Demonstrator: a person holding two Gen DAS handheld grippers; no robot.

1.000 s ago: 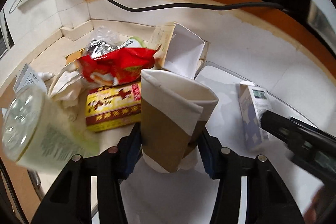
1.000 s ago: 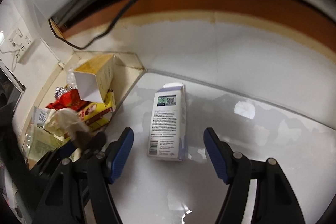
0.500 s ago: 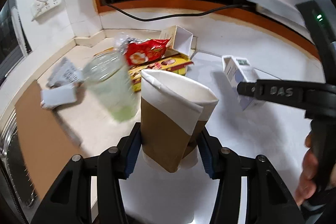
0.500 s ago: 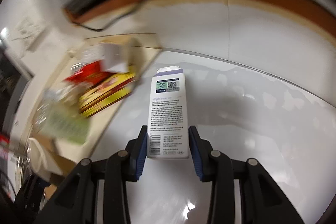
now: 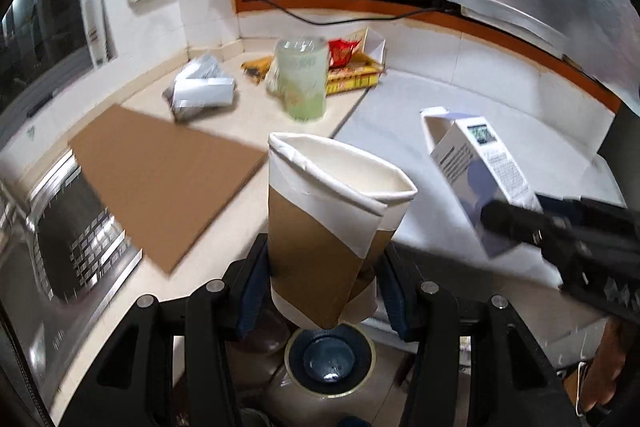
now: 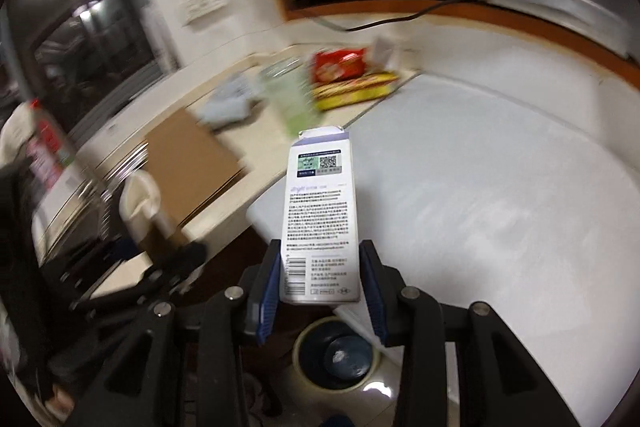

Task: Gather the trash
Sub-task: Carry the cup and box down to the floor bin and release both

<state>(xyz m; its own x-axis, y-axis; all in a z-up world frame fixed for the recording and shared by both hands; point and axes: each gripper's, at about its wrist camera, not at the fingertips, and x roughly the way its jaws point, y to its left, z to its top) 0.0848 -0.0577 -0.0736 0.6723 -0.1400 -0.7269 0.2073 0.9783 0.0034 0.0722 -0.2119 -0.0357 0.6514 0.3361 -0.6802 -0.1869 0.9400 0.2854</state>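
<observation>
Left gripper (image 5: 320, 287) is clamped on a squashed paper cup (image 5: 332, 227). Right gripper (image 6: 320, 291) has just closed snug on the carton (image 6: 320, 219). Both are held over a bin (image 6: 338, 355) on the floor, off the counter (image 6: 480, 187) edge.

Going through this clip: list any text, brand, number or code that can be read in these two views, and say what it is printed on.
Nothing can be read word for word.
White carton in the right gripper: a QR code, a barcode and blocks of small print, all too small to read; a pale brand word, blurred.
Red snack bag and yellow packet: printing blurred.
Green-labelled jar: label blurred.
Paper cup in the left gripper: no text visible.
</observation>
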